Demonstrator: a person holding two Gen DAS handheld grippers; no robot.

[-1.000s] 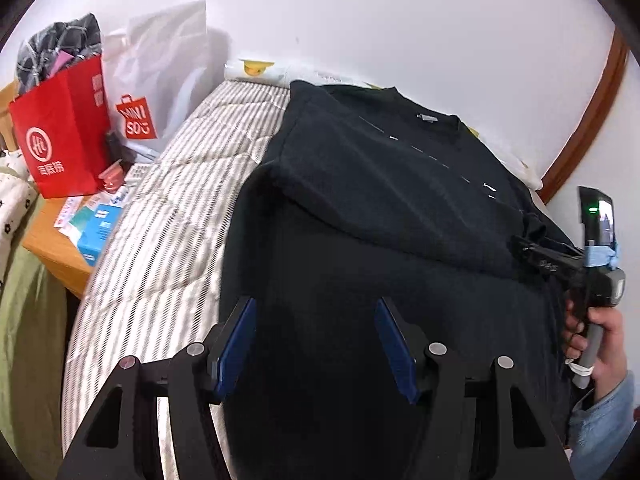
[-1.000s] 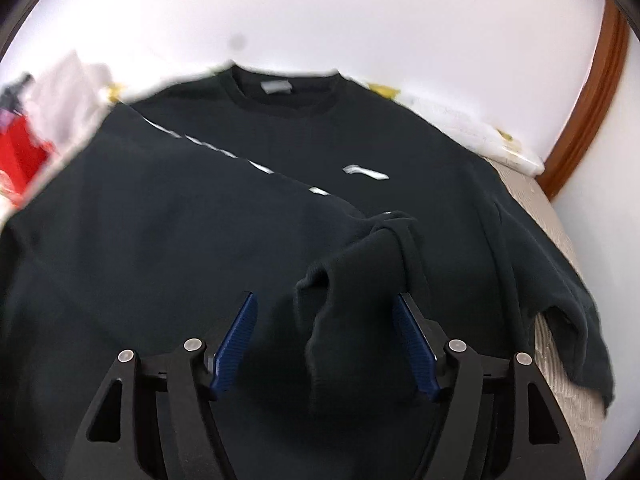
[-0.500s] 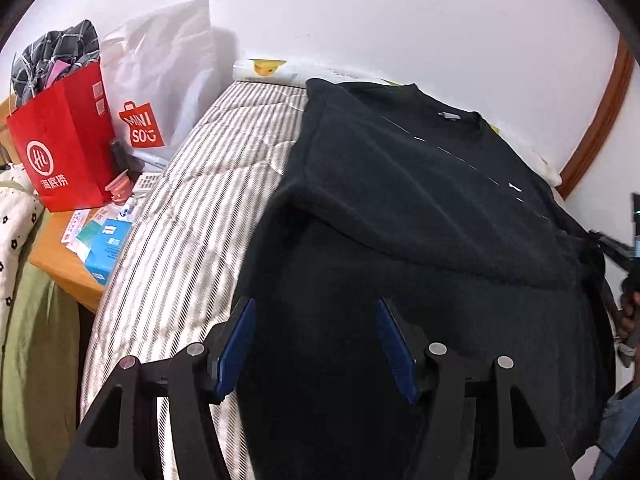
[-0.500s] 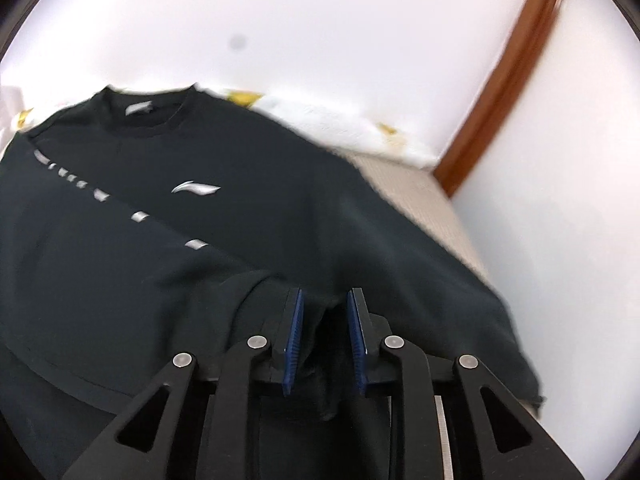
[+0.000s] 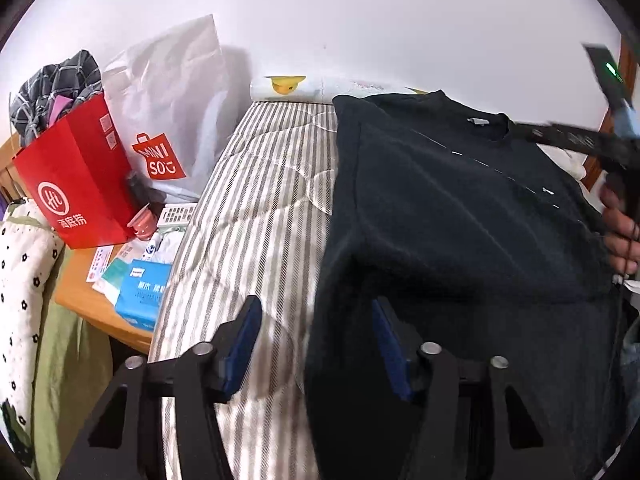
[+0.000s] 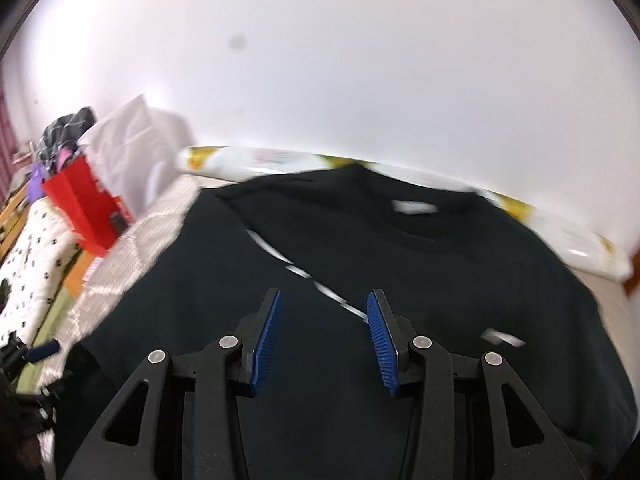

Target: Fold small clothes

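A black sweatshirt (image 5: 460, 216) lies on the striped bed (image 5: 260, 208), collar toward the wall, with both sleeves folded in over its body. It also shows in the right wrist view (image 6: 400, 272). My left gripper (image 5: 316, 336) is open and empty, hovering over the sweatshirt's near left edge. My right gripper (image 6: 324, 336) is open and empty above the middle of the sweatshirt. The right gripper's body and the hand holding it show at the right edge of the left wrist view (image 5: 580, 144).
A red paper bag (image 5: 76, 176) and a white Miniso bag (image 5: 168, 120) stand on a wooden side table (image 5: 100, 312) left of the bed, with a blue tissue pack (image 5: 140, 292). A rolled white cloth (image 5: 320, 88) lies along the wall.
My right gripper let go of the right sleeve, opened, and swung back left over the sweatshirt's middle. My left gripper drifted left, so the bed's stripes now show between its fingers.
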